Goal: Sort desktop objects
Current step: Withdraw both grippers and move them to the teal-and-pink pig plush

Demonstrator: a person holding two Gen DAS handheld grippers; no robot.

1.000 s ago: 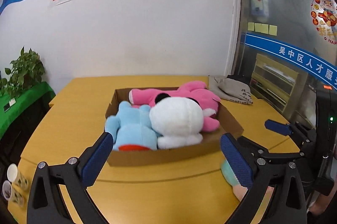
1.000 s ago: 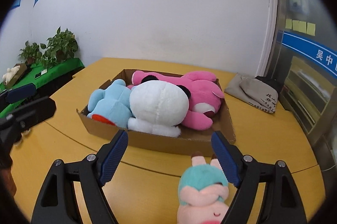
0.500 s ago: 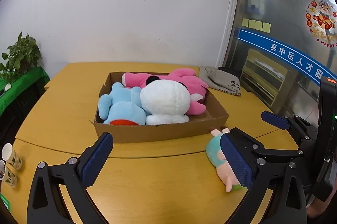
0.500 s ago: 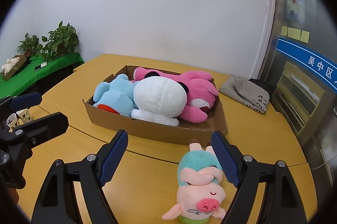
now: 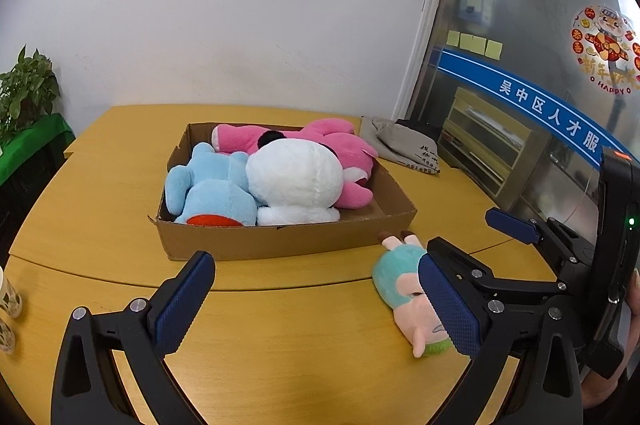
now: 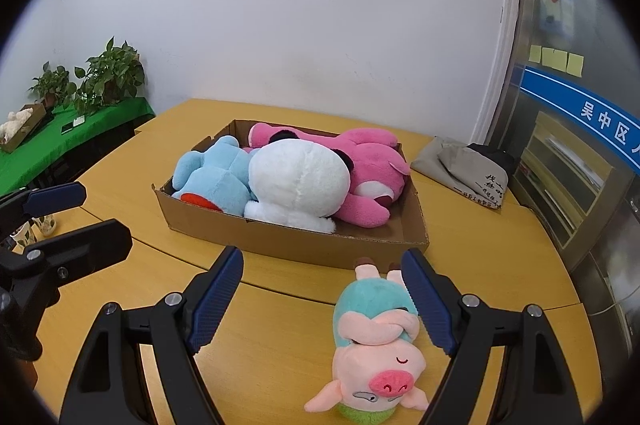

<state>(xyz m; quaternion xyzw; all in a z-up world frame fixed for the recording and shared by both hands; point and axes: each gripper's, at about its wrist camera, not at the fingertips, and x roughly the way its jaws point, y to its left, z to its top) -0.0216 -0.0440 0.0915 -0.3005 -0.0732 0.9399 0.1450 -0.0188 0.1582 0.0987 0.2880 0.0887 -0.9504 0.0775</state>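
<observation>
A cardboard box (image 5: 280,243) (image 6: 288,237) stands on the yellow table and holds a blue plush (image 5: 212,189) (image 6: 216,173), a white plush (image 5: 296,177) (image 6: 300,181) and a pink plush (image 5: 344,145) (image 6: 368,161). A small pig plush in a teal shirt (image 5: 404,289) (image 6: 376,337) lies on the table in front of the box's right end. My left gripper (image 5: 316,305) is open and empty, short of the box. My right gripper (image 6: 324,297) is open and empty, its right finger beside the pig. It also shows in the left wrist view (image 5: 512,229).
A grey folded bag (image 5: 404,149) (image 6: 468,169) lies at the table's back right by the glass wall. Paper cups (image 5: 8,305) (image 6: 40,225) stand at the table's left edge. A green-covered side table with plants (image 6: 72,121) is on the left.
Both grippers have pulled back from the box and risen. The pig plush, half hidden earlier, now lies in full view on the table. Both stay open.
</observation>
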